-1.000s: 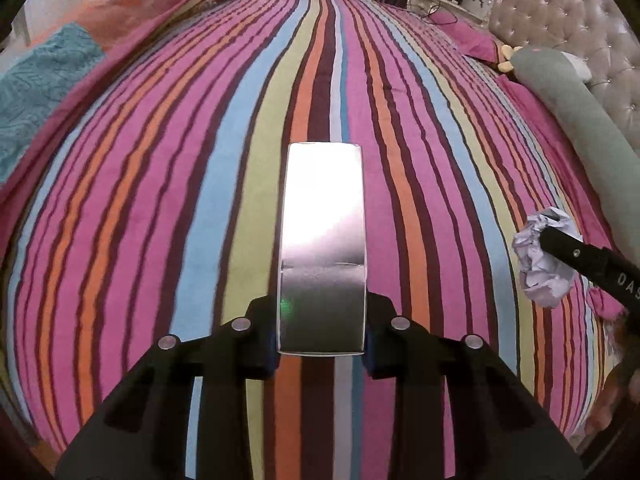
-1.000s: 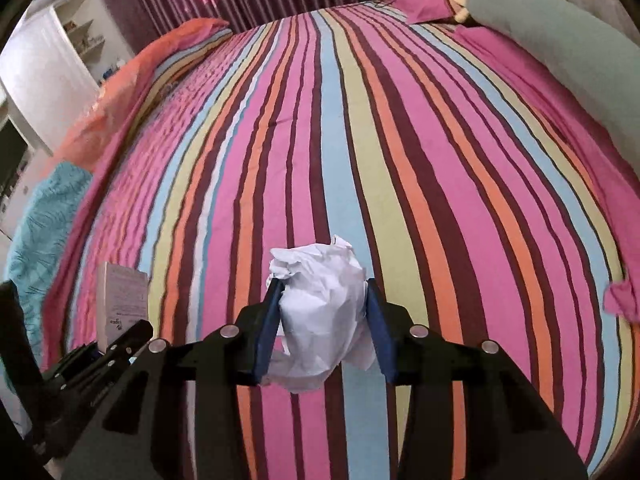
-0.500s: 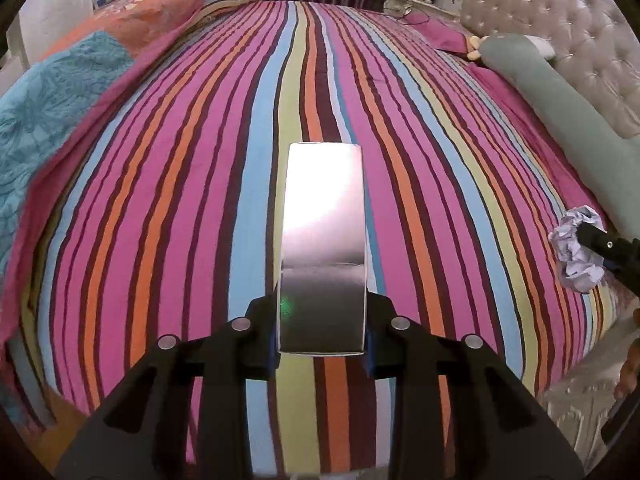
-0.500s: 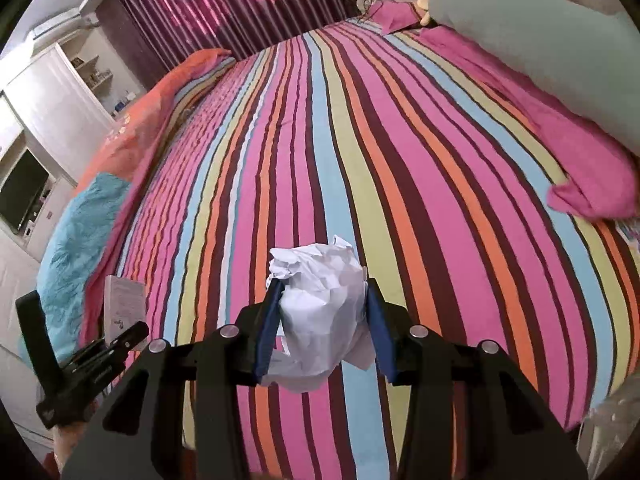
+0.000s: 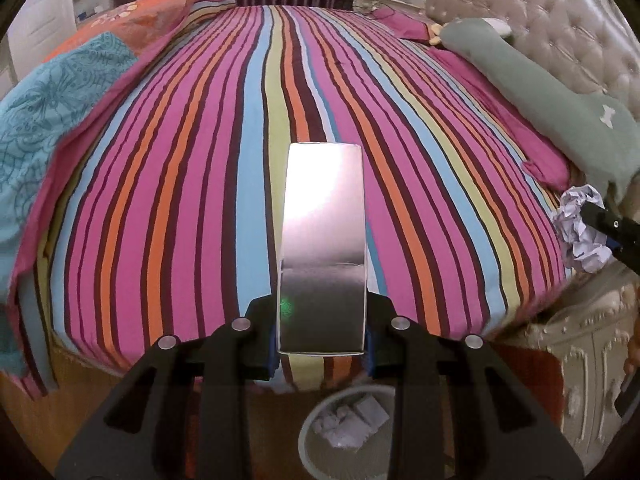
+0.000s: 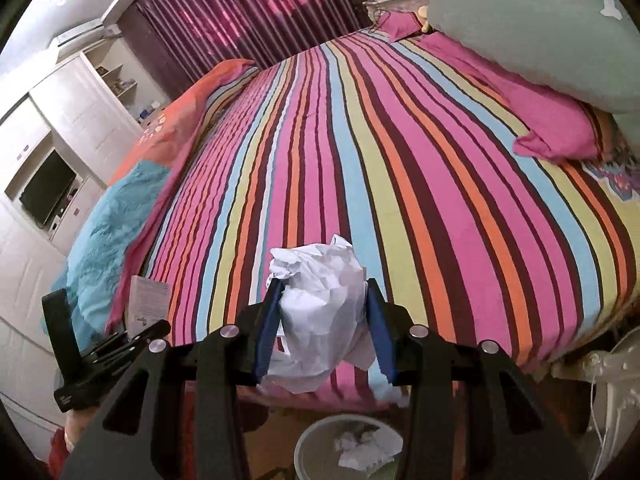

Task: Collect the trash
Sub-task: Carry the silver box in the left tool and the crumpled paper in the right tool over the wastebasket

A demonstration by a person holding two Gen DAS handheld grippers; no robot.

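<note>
Bedroom scene, seen from two handheld tools above the foot of a bed (image 5: 200, 200) covered in a bright striped bedspread (image 6: 400, 200). The left tool (image 5: 322, 332) was closed on a flat, shiny silver box (image 5: 323, 240), which stood up between its fingers. The right tool (image 6: 326, 332) was clamped on a crumpled ball of white paper (image 6: 320, 320); from the left view that same paper showed at the right edge. Both held items hung in the air just past the edge of the bed. On the floor below sat a round wastebasket (image 6: 312, 440) already holding scraps of crumpled paper. A long green bolster pillow (image 6: 540, 32) lay along the bed's right side.
</note>
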